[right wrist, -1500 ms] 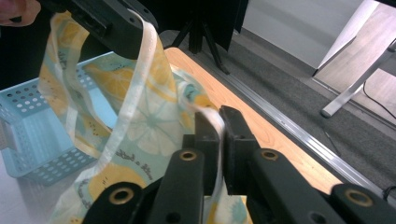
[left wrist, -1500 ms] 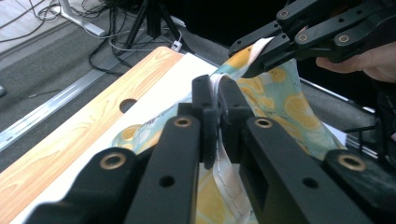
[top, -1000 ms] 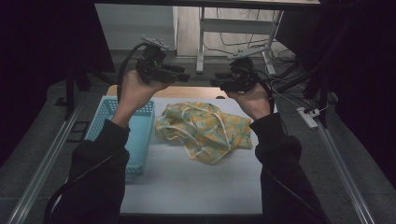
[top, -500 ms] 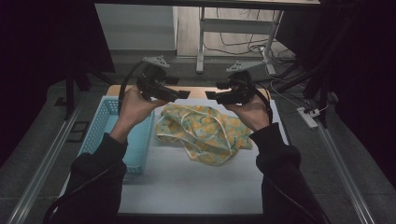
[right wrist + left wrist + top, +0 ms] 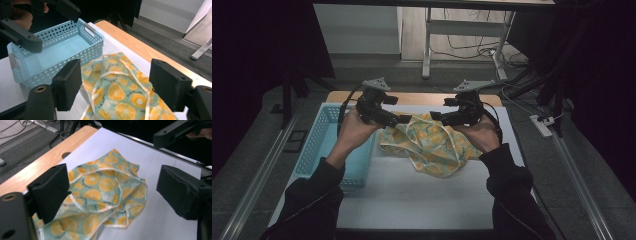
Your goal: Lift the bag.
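Raised above the white bench (image 5: 412, 200), left gripper (image 5: 404, 119) and right gripper (image 5: 435, 116) tip to tip, fingers spread, nothing pinched. Below, crumpled on the bench: thin orange-slice print cloth (image 5: 432, 145), pale-trimmed. Just beside it, perforated light-blue plastic basket (image 5: 50, 52), rectangular, holding nothing.

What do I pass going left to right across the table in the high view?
Blue basket → left hand-held gripper → orange-print cloth → right hand-held gripper, both open above the cloth's far edge → power strip on the floor.
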Available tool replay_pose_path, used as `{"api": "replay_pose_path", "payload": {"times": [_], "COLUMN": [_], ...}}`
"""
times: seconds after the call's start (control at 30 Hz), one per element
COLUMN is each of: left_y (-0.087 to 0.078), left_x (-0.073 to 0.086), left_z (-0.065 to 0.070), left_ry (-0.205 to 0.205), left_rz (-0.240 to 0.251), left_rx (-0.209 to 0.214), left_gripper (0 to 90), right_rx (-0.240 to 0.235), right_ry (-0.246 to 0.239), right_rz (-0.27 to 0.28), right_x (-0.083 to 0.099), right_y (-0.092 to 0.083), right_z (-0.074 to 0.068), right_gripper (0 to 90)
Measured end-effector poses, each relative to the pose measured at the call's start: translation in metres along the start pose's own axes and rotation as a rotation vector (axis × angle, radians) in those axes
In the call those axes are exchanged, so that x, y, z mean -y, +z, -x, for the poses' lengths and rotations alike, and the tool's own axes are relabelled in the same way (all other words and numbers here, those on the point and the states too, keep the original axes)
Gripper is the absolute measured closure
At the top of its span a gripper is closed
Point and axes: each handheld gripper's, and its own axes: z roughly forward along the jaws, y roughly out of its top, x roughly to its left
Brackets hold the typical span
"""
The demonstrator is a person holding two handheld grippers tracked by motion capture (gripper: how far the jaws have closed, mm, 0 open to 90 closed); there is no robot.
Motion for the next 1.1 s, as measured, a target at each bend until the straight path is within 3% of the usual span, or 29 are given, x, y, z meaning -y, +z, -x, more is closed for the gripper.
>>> {"api": "replay_pose_path", "payload": {"times": [0.17, 0.33, 0.5, 0.67, 1.1], "left_y": [0.003, 0.006, 0.009, 0.011, 0.007], "left_x": [0.014, 0.028, 0.044, 0.061, 0.100], "left_z": [0.004, 0.006, 0.008, 0.007, 0.012], "left_ry": [-0.009, -0.014, -0.015, -0.034, -0.071], "left_rz": [-0.011, -0.015, 0.001, 0.022, 0.030], "left_rx": [-0.014, -0.001, -0.007, 0.018, -0.027], "left_gripper": [5.1, 1.8, 0.0, 0.0, 0.0], "right_rx": [-0.006, 0.001, -0.013, -0.032, -0.045], "right_ry": [-0.007, -0.016, -0.008, 0.012, 0.004], "right_rz": [0.014, 0.012, 0.004, -0.001, -0.010], "right_x": [0.009, 0.019, 0.032, 0.044, 0.072], "right_y": [0.002, 0.006, 0.013, 0.017, 0.022], "right_z": [-0.005, -0.010, -0.012, -0.012, -0.015], "right_gripper": [18.5, 12.7, 8.7, 7.7, 1.1]}}
